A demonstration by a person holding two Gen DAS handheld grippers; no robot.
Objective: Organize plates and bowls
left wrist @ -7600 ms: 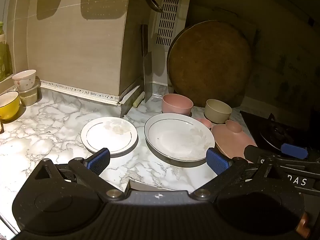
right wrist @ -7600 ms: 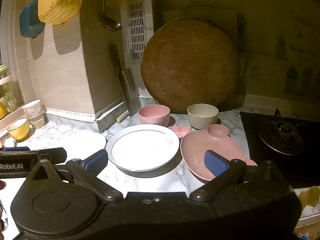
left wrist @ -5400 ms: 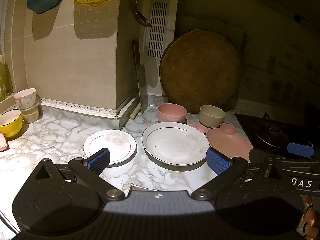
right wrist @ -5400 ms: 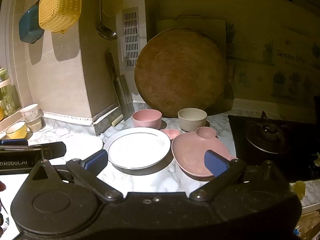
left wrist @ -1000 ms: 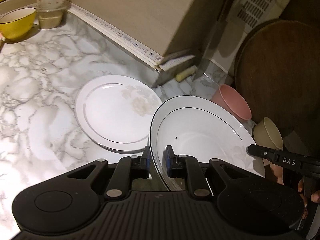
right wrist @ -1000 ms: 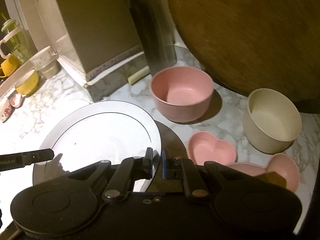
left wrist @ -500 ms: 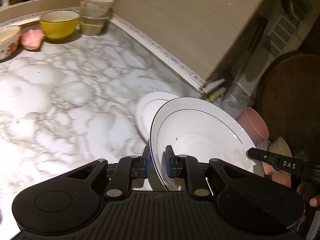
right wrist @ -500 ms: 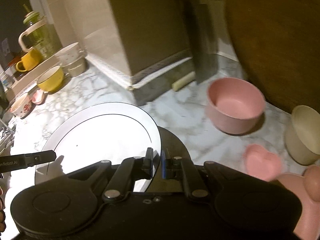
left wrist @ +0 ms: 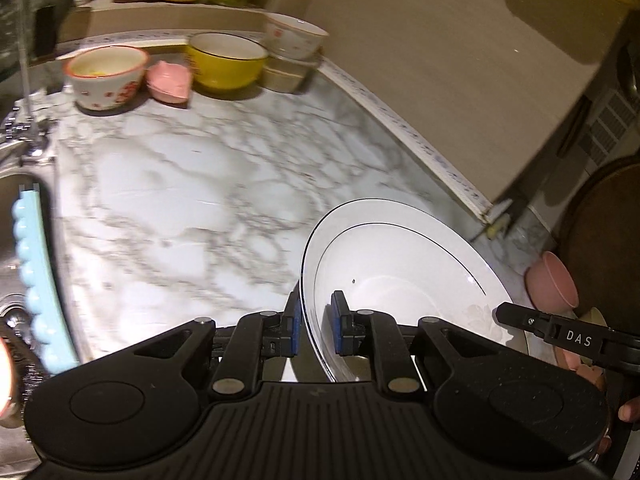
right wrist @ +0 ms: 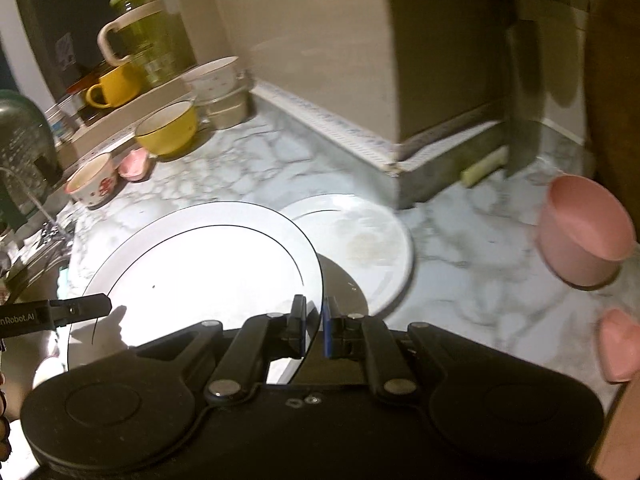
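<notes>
Left gripper (left wrist: 316,330): I have its blue pads closed on the near rim of the big white plate (left wrist: 396,280), one pad inside the rim and one outside; nothing else is in its grip.
Right gripper (right wrist: 314,330): I have its pads pinched on the opposite rim of the same plate (right wrist: 192,268); the gap between them is only the rim's thickness.
Big plate: held between my two grippers, off the marble counter (left wrist: 192,200), tilted; a thin dark ring runs inside its rim.
Small plate (right wrist: 360,240): flat on the counter, just beyond and partly under the big one in the right wrist view.
Pink bowl (right wrist: 584,228): on the counter to the right, well apart from the plates; a pink heart dish (right wrist: 618,344) sits nearer, at the frame edge.
Back corner: a yellow bowl (left wrist: 226,60), a red-flowered bowl (left wrist: 106,76) and a small pink dish (left wrist: 168,82) stand close together; two stacked bowls (left wrist: 294,50) sit beside the yellow one.
Sink (left wrist: 16,240): at the left edge, blurred.
</notes>
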